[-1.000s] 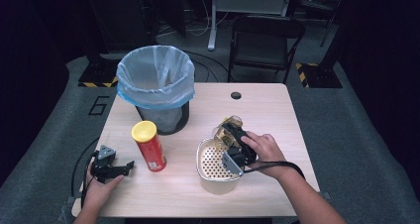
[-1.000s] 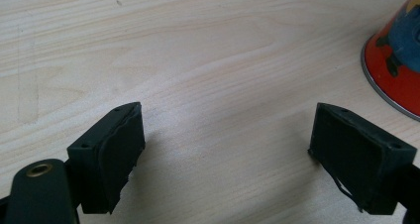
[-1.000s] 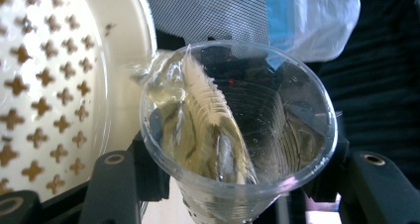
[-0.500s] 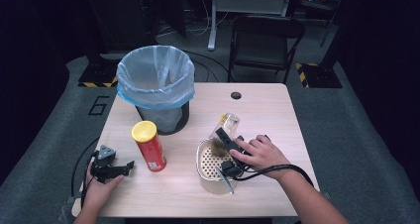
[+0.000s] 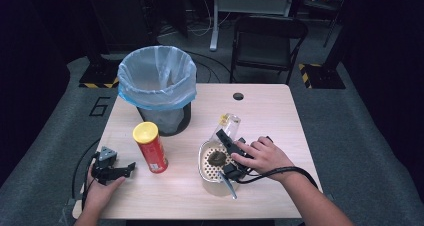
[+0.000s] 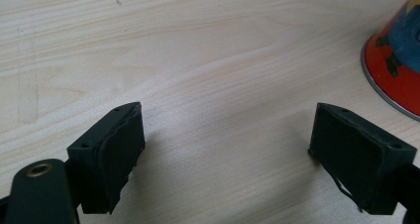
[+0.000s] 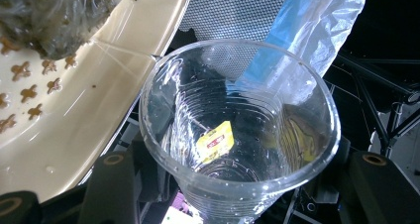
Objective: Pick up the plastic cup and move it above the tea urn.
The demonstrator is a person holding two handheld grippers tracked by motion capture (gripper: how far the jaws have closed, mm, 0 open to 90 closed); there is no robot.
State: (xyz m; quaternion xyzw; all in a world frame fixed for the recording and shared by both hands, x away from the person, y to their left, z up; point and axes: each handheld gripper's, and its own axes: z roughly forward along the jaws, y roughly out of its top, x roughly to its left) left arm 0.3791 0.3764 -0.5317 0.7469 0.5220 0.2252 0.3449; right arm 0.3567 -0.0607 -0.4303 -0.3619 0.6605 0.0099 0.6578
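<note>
Table (image 6: 208, 60) pale matt wood grain; cup (image 7: 237, 135) clear glossy ribbed plastic; bin liner (image 5: 157, 76) thin blue plastic.

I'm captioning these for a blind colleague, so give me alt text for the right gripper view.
A clear plastic cup, held between the gripper's two black jaws, faces the camera mouth-first with a yellow tea-bag tag inside. A cream perforated strainer holding a crumpled clump is at left, and a bin's blue liner is behind.

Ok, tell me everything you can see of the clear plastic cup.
The clear plastic cup is ribbed, thin and see-through, gripped between the right gripper's jaws. A yellow tea bag tag on a string clings inside its wet wall. In the high view it is tilted, its mouth over the perforated white strainer bowl, where a dark wet clump lies.
</note>
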